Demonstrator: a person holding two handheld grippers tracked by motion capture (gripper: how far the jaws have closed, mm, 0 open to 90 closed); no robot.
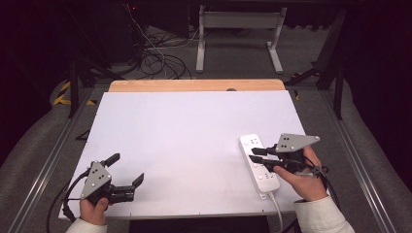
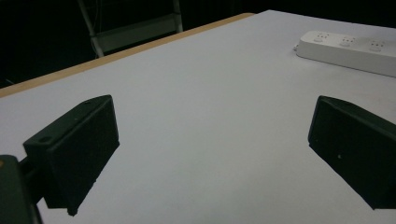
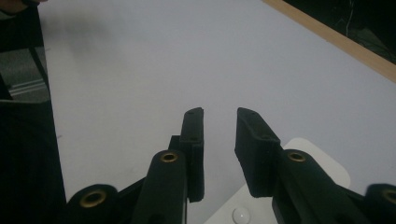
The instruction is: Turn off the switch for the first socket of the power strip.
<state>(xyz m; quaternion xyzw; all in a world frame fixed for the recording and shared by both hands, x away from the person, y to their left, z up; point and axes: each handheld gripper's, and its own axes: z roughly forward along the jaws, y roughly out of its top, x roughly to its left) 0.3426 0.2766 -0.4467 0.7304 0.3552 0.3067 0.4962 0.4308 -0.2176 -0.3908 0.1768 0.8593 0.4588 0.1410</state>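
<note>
A white power strip (image 1: 266, 182) lies lengthwise near the right front of the white table (image 1: 194, 131), and its cord (image 1: 278, 209) runs off the front edge. My right gripper (image 1: 253, 155) hovers over the strip's middle and points left. Its jaws stand a narrow gap apart with nothing between them. In the right gripper view, the right gripper (image 3: 219, 114) has one end of the power strip (image 3: 320, 156) beneath its jaws. My left gripper (image 1: 127, 168) rests at the front left corner, open wide and empty. The left gripper (image 2: 212, 154) view has the power strip (image 2: 348, 49) far off.
A wooden strip (image 1: 194, 86) borders the table's far edge. Beyond it on the floor are tangled cables (image 1: 155, 58) and a white metal frame (image 1: 238, 29). Metal rails (image 1: 48, 165) run along both sides of the table.
</note>
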